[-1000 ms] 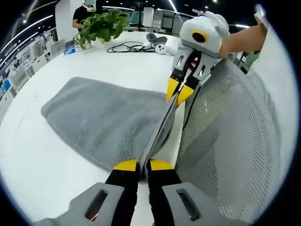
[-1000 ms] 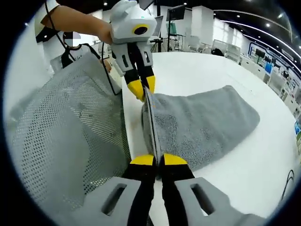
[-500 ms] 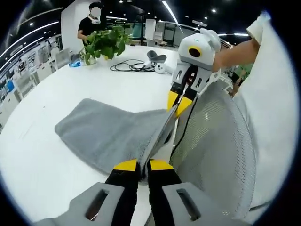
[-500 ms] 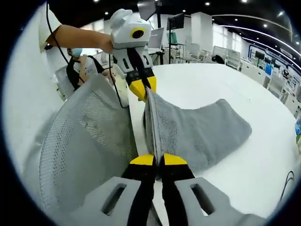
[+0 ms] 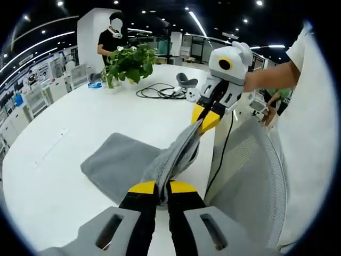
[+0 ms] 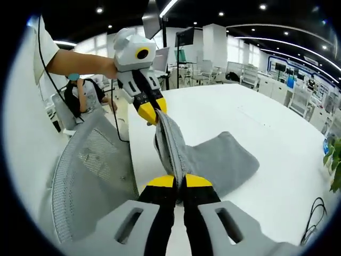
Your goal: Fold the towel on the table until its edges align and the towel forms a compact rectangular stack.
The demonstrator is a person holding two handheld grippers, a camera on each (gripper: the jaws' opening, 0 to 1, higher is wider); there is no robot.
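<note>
- Left gripper [image 5: 156,188]: yellow-tipped black jaws on grey mounts.
- Right gripper [image 6: 178,182]: the same, with a white housing.
- White short sleeve [image 5: 306,42].

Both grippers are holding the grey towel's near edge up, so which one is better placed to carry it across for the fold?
Neither alone. Left gripper and right gripper are each shut on a corner of the grey terry towel, lifted over the white table. Likely both together.
</note>
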